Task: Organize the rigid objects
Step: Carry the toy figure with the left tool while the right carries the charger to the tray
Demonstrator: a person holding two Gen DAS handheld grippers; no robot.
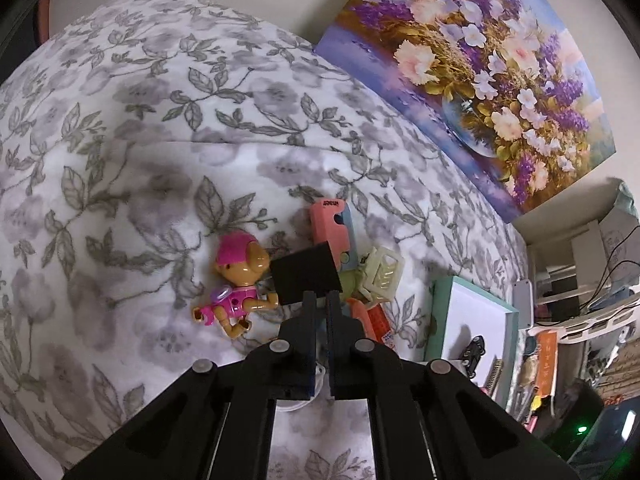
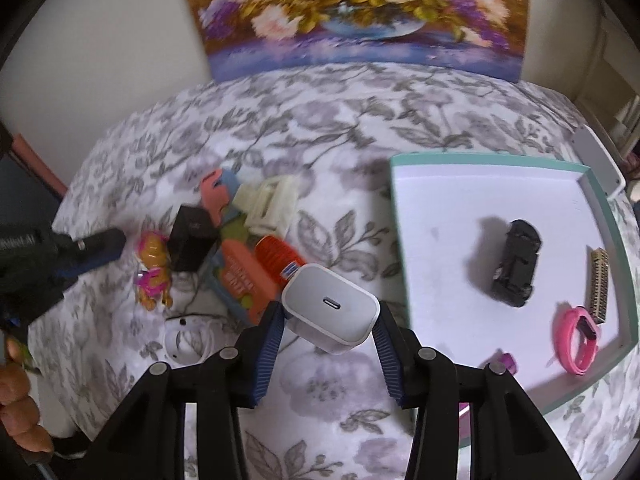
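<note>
My right gripper is shut on a white USB charger cube and holds it above the floral bedspread, left of the teal-rimmed white tray. My left gripper is shut, its fingertips by a black box that stands in the toy pile; whether it grips the box is unclear. The pile holds a pink and tan toy dog, a pink case, a cream plastic clip and orange toys. The left gripper shows in the right wrist view.
The tray holds a black toy car, a pink wristband, a small comb-like piece and a purple bit. A flower painting leans on the wall behind the bed. A white ring toy lies near the pile. Cluttered shelves stand right.
</note>
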